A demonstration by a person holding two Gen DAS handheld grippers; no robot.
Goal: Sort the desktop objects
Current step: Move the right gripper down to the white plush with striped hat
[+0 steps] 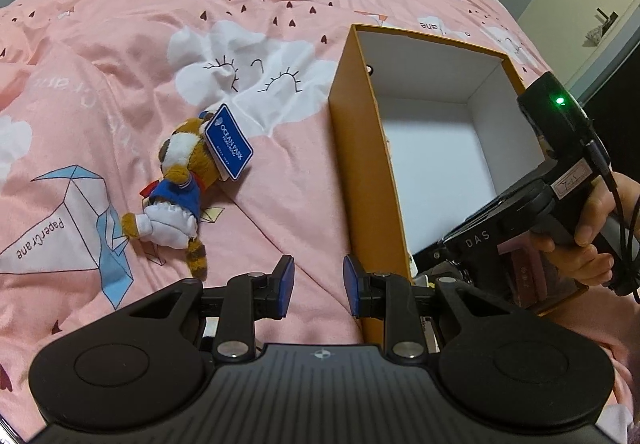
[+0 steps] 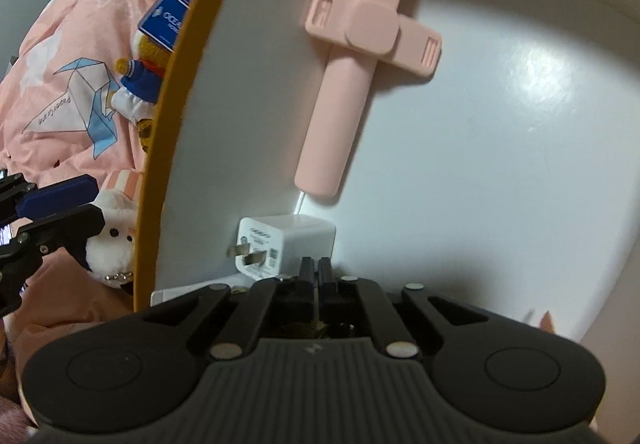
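— Plush raccoon (image 1: 176,188) lies on the pink quilt (image 1: 120,44), up and left of the left gripper (image 1: 319,286), long axis slanting head-up-right to tail-down-left, outside the orange box (image 1: 360,164).

— Jaws?

— Left ones slightly parted, empty. Right gripper (image 2: 316,276) is closed on nothing inside the box, by the white charger (image 2: 286,244). Left looks nearer.

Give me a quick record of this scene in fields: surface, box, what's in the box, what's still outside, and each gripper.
surface: pink bedspread
box: orange box, open, white inside
in box: pink selfie stick; white charger
outside box: raccoon plush with blue tag; white plush beside the box wall
left gripper: open, empty, over the bedspread near the box
right gripper: shut, holding nothing, inside the box by the charger
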